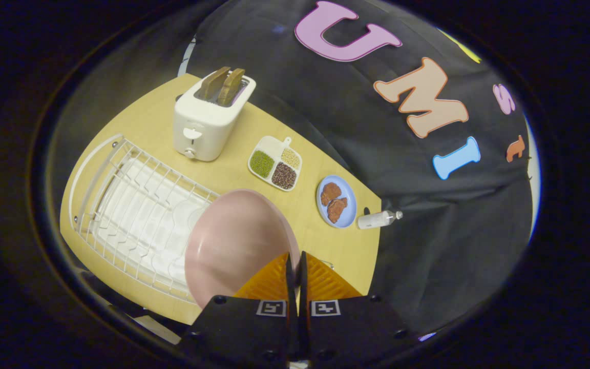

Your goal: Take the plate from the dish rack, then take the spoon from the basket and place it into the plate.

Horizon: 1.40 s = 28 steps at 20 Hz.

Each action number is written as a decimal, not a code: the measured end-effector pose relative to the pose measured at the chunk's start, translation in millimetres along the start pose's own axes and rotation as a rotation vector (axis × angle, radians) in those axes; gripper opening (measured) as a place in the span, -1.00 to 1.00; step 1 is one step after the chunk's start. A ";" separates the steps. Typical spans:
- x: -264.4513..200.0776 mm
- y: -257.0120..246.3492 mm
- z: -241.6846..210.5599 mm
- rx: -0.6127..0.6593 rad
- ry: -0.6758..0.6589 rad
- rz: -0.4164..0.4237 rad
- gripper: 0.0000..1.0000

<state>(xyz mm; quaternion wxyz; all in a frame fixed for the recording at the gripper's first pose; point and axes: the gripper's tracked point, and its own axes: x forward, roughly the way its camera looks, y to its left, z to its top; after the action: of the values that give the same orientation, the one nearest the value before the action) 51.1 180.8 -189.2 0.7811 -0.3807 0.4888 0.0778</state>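
My gripper (295,261) is shut on the rim of a pink plate (233,246), which stands on edge just ahead of the fingers and is lifted above the table. The plate hangs over the near right corner of the white wire dish rack (136,205), which sits on the wooden table with no dishes in its slots. I see no spoon or basket.
A white toaster (208,120) with two slices of toast stands beyond the rack. To its right lie a divided tray of beans and grains (275,163), a blue plate with brown food (336,201) and a small white bottle (377,219) near the table's edge.
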 end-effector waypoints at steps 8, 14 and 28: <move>-22.0 -59.2 -42.5 0.233 -0.078 0.011 -0.92; -31.9 -100.3 -114.6 0.508 -0.110 0.068 -0.92; 3.7 -113.2 -308.2 0.875 -0.036 0.171 -0.92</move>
<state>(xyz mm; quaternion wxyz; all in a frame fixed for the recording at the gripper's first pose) -108.2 -105.8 -205.1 0.8678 0.0287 0.4918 -0.0652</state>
